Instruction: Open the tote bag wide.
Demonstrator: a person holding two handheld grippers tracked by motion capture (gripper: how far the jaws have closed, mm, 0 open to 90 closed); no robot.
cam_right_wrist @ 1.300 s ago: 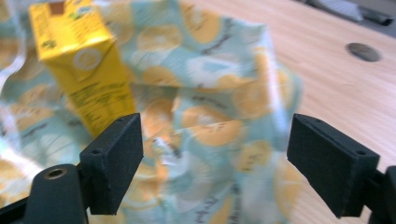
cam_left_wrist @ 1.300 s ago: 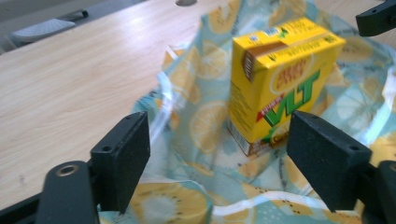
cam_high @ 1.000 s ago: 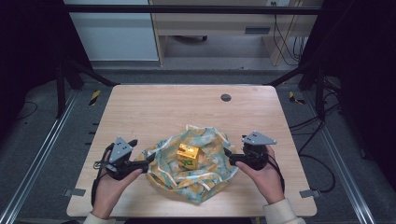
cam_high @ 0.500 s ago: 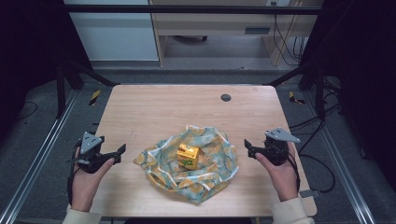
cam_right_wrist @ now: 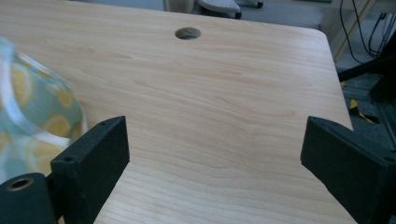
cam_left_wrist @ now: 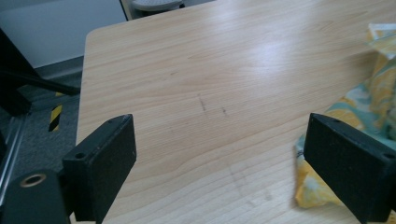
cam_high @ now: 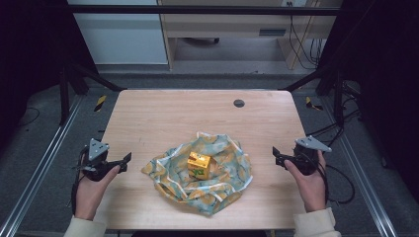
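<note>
A teal cloth (cam_high: 197, 173) with yellow lemon print (white-edged) surrounds a golden-yellow box (cam_high: 198, 165).

No lettering can be read; the print on the small yellow box (cam_high: 199, 165) is too blurred.

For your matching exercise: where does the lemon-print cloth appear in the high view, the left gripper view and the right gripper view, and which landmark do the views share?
High view: the lemon-print cloth lies crumpled at the table's centre front, under a small yellow box.
Left gripper view: at the right edge, partly behind the right-hand jaw.
Right gripper view: at the left edge.
Shared landmark: the round hole in the wooden table, in the high and right gripper views.
</note>
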